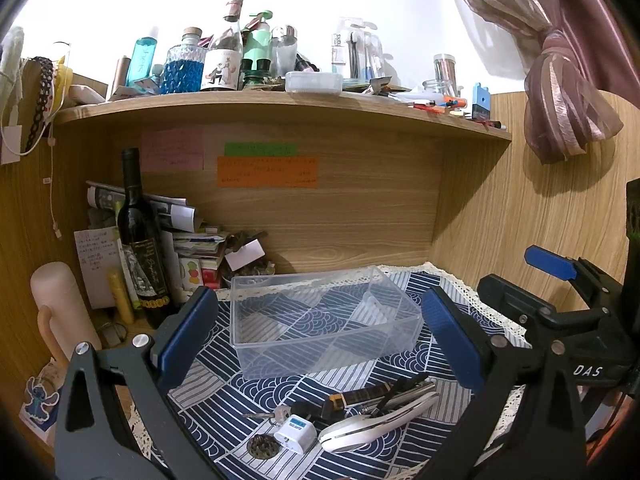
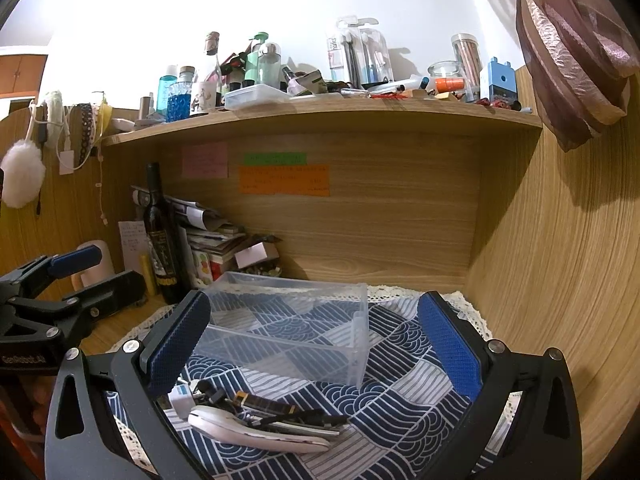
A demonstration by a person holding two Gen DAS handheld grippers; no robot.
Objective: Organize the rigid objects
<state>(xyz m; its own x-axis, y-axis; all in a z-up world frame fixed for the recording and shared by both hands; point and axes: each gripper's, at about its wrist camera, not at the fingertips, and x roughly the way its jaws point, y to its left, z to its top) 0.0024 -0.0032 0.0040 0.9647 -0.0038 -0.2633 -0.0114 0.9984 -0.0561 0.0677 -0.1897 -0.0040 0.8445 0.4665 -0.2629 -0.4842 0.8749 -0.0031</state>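
An empty clear plastic box (image 1: 320,320) stands on the blue patterned cloth (image 1: 256,376); it also shows in the right wrist view (image 2: 288,332). In front of it lies a pile: a white folded comb-like case (image 1: 376,420), a black and gold pen-like item (image 1: 360,396), a white charger plug (image 1: 295,434), keys (image 1: 276,414) and a small round metal piece (image 1: 261,445). The pile also shows in the right wrist view (image 2: 260,420). My left gripper (image 1: 316,344) is open and empty above the pile. My right gripper (image 2: 312,348) is open and empty, to the pile's right.
A dark wine bottle (image 1: 142,248), a pink flask (image 1: 60,312), a yellow tube (image 1: 120,296) and stacked papers (image 1: 192,240) crowd the left back corner. A cluttered shelf (image 1: 280,108) hangs overhead. A wooden wall (image 2: 560,280) closes the right side.
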